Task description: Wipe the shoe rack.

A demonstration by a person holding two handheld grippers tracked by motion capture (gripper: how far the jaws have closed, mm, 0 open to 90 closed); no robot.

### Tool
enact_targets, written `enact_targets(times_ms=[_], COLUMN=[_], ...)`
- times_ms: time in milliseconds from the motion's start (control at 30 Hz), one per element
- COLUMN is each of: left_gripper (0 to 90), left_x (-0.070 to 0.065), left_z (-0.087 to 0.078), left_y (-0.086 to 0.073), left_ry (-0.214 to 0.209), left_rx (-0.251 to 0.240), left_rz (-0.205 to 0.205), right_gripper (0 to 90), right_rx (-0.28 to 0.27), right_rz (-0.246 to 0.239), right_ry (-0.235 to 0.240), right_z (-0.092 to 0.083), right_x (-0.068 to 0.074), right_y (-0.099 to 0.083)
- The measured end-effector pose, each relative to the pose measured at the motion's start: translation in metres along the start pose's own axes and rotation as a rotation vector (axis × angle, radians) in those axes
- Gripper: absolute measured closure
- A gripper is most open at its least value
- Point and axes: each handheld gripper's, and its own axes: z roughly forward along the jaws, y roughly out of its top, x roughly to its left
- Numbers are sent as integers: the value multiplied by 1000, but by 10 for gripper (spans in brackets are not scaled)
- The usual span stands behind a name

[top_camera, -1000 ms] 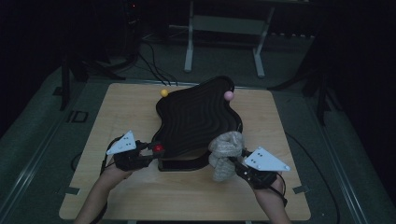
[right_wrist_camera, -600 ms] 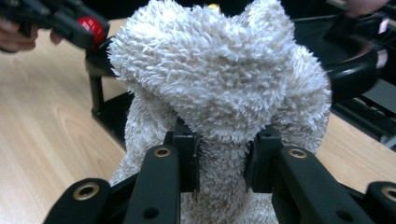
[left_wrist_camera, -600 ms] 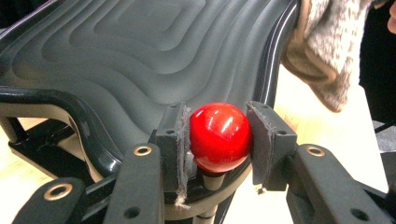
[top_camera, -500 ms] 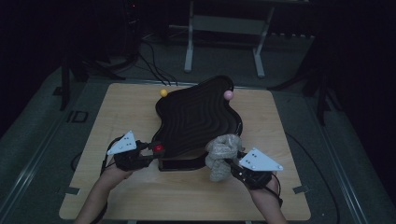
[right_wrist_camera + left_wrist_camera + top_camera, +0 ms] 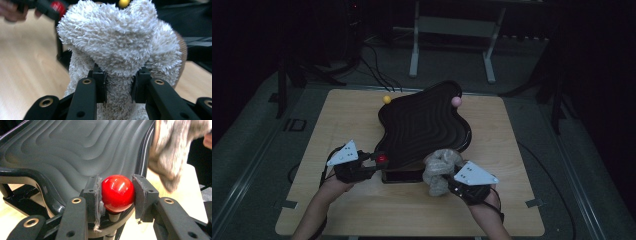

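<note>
A black wavy-ribbed tray point(image 5: 424, 125) stands on a dark base on the wooden table point(image 5: 337, 115). It has a red ball knob point(image 5: 382, 159) at its near left corner, a yellow one point(image 5: 386, 99) at the far left and a pink one point(image 5: 456, 101) at the far right. My left gripper point(image 5: 374, 161) is shut on the red knob point(image 5: 117, 193), its pads pressing both sides. My right gripper point(image 5: 447, 182) is shut on a bunched white terry cloth point(image 5: 439, 167), which rests against the tray's near right edge. In the right gripper view the cloth point(image 5: 117, 47) bulges above the pads.
Bare wooden table point(image 5: 507, 150) lies to the right and in front of the tray. A metal stand point(image 5: 452, 30) and cables lie on the dark floor beyond the table's far edge.
My right gripper with the cloth has drifted left and slightly down along the tray's near edge. The left gripper has stayed on the red knob.
</note>
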Motion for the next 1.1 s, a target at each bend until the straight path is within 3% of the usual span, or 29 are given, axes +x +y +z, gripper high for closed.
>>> enact_targets(times_ms=[67, 200, 333, 367, 433, 633, 800, 967, 1100], left_gripper=[599, 599, 599, 599, 599, 599, 599, 599, 599], left_x=[0, 0, 0, 0, 0, 0, 0, 0, 1], left_z=[0, 0, 0, 0, 0, 0, 0, 0, 0], left_y=[0, 0, 0, 0, 0, 1, 1, 0, 0], left_ry=[0, 0, -1, 1, 1, -2, 0, -1, -3], left_rx=[1, 1, 2, 2, 3, 4, 5, 3, 0], left_rz=[0, 0, 1, 1, 1, 2, 3, 4, 5], right_gripper=[704, 704, 704, 704, 704, 704, 704, 704, 704], right_rx=[8, -36, -17, 11, 16, -23, 19, -18, 12], right_rz=[-13, 13, 3, 1, -6, 10, -5, -1, -20], right_ry=[13, 4, 7, 31, 42, 29, 62, 60, 60], right_z=[2, 0, 9, 19, 21, 20, 38, 35, 50], right_x=[4, 1, 6, 10, 13, 12, 23, 25, 31], right_y=[1, 9, 6, 3, 4, 13, 9, 19, 13])
